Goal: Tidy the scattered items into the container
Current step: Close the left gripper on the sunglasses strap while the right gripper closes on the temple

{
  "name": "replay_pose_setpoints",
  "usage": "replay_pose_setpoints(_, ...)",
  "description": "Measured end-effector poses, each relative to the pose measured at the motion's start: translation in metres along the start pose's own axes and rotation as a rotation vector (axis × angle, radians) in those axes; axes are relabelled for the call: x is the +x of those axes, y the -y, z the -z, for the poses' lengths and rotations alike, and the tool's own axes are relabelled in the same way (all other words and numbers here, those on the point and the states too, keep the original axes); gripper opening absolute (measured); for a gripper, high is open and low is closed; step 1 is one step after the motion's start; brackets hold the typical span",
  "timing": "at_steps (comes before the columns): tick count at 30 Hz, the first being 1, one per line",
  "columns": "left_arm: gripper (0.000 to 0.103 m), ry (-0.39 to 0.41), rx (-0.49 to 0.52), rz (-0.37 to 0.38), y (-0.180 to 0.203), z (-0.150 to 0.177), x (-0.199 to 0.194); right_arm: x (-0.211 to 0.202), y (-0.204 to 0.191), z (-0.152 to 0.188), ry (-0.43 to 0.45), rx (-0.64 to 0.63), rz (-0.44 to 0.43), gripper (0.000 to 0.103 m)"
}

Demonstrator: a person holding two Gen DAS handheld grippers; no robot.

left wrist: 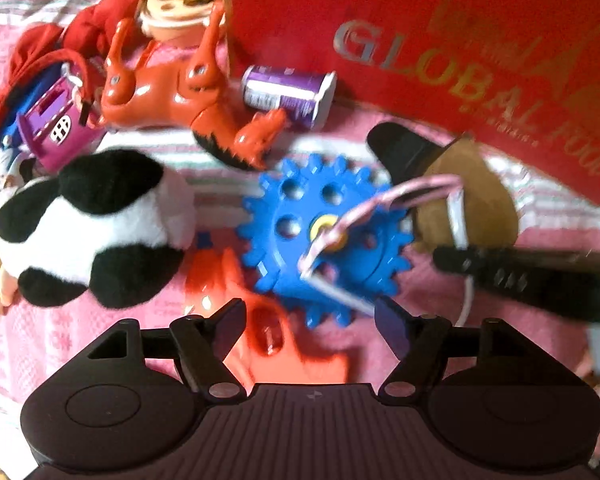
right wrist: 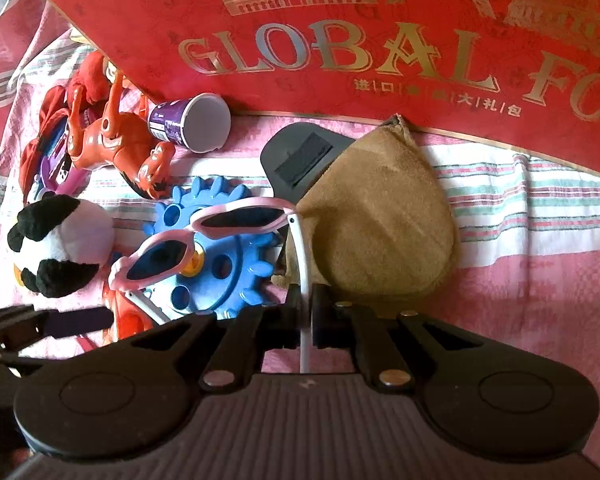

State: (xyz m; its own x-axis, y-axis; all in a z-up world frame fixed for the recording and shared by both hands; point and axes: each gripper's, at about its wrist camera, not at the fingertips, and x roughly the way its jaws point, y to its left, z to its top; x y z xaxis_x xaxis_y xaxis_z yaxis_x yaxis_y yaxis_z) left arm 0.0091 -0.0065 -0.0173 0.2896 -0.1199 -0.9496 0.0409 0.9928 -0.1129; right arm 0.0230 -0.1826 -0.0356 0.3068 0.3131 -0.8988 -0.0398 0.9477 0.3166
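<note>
Above the blue gear (right wrist: 216, 256), at ten o'clock from the right gripper (right wrist: 306, 314) — clenched on the pink sunglasses' (right wrist: 204, 236) white arm — the left gripper (left wrist: 310, 322) hung released.

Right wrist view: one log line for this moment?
right gripper: shut on sunglasses arm | left gripper: open | sunglasses over blue gear | red box behind

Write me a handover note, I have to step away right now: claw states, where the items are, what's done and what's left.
Right claw: shut on the white temple arm of the pink sunglasses, above the blue gear.
Left claw: open, holding nothing, over an orange toy.
On the cloth: plush panda, orange toy horse, purple cup, tan pouch.
Red Global Food box: inside not visible.
Left: sunglasses, then the rest.
</note>
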Motion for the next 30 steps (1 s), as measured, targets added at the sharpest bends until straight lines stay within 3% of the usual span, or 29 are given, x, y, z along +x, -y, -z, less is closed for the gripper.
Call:
replay_pose_setpoints(3,0.082,-0.005,0.008,-0.011,0.005,-0.007,0.005,-0.001,-0.001,0.001,-0.005,-0.001,0.0,0.006)
replay_pose_setpoints(5,0.076,-0.007,0.008,-0.002,0.008,-0.01,0.01,-0.003,0.0,0.003,-0.007,-0.005,0.003,0.006)
replay_pose_setpoints(7,0.029,-0.006,0.027,-0.019,0.008,-0.009,0.014,-0.003,0.001,0.003,-0.003,-0.004,0.011,0.006)
replay_pose_setpoints(8,0.022,-0.003,0.041,-0.029,0.009,-0.008,0.016,-0.004,0.003,0.002,-0.003,0.0,0.008,0.008)
replay_pose_setpoints(15,0.009,0.076,0.18,-0.124,0.011,-0.005,0.014,-0.003,-0.01,0.003,-0.003,-0.046,0.003,0.01)
replay_pose_setpoints(20,0.009,0.077,0.209,-0.126,0.007,-0.008,0.017,-0.001,-0.03,-0.008,0.034,-0.122,0.016,0.011)
replay_pose_setpoints(21,0.017,0.069,0.199,-0.125,0.005,-0.009,0.019,0.002,-0.03,-0.01,0.031,-0.122,0.017,0.009)
replay_pose_setpoints(22,0.034,0.065,0.184,-0.121,0.003,-0.009,0.02,0.004,-0.03,-0.012,0.026,-0.119,0.016,0.009)
replay_pose_setpoints(24,0.05,0.068,0.163,-0.135,-0.001,-0.009,0.018,0.008,-0.029,-0.015,0.023,-0.11,0.025,0.008)
replay_pose_setpoints(29,0.049,0.041,0.178,-0.181,0.001,-0.004,0.015,0.008,-0.027,-0.014,0.018,-0.113,0.025,0.01)
replay_pose_setpoints(30,0.042,0.041,0.192,-0.192,0.004,-0.002,0.015,0.008,-0.028,-0.014,0.019,-0.113,0.024,0.01)
